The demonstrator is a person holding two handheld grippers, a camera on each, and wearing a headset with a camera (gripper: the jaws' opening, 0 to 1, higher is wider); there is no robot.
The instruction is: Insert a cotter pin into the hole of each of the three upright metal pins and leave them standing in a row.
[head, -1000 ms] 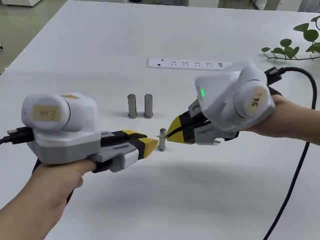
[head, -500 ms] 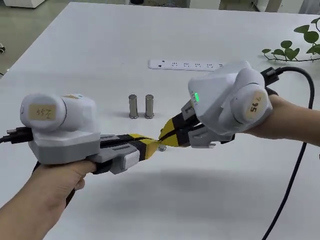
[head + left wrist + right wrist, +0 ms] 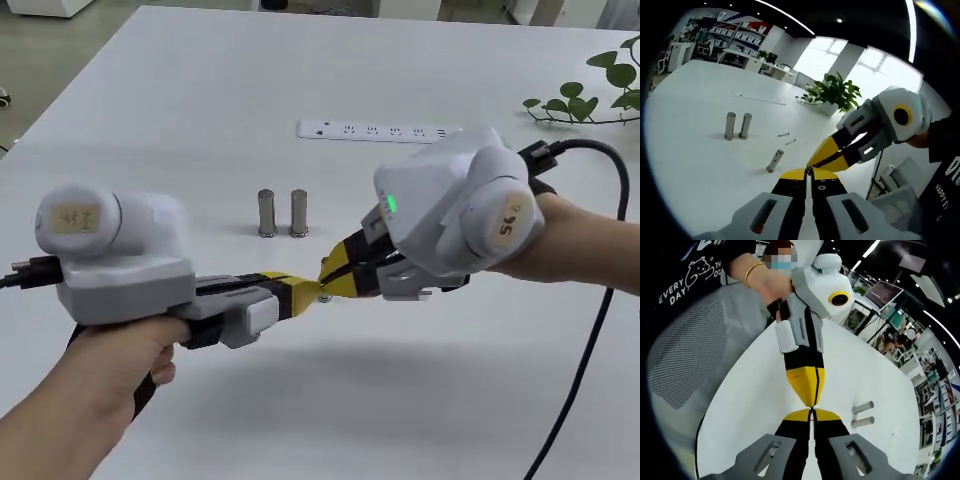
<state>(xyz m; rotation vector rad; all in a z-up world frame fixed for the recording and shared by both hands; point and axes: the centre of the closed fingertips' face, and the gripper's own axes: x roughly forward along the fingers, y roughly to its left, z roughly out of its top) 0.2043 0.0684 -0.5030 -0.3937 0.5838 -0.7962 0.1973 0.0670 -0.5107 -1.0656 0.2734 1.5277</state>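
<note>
You're working over a white table (image 3: pixel 200 100) in an open office, with a power strip (image 3: pixel 378 129) lying at its far side and a leafy plant (image 3: pixel 590 90) trailing in at the right edge. In the head view the two yellow tips are meeting nose to nose, and they're covering nearly all of the third metal pin (image 3: pixel 775 161). In the left gripper view it is sitting on the table just left of the tips, apart from them and looking tilted. I cannot tell whether it is standing or lying.

Your left gripper (image 3: pixel 808 172) is clenched, jaws pressed together. Your right gripper (image 3: pixel 811 412) is clenched too, and I cannot tell whether anything thin is pinched at either tip.

The two upright metal pins (image 3: pixel 266 213) are standing side by side, close together, beyond the grippers. Two cotter pins (image 3: pixel 783 134) are lying loose on the table between those pins and the tilted one, too small to make out in detail. A black cable (image 3: pixel 600 300) is hanging from the right gripper's rear.
</note>
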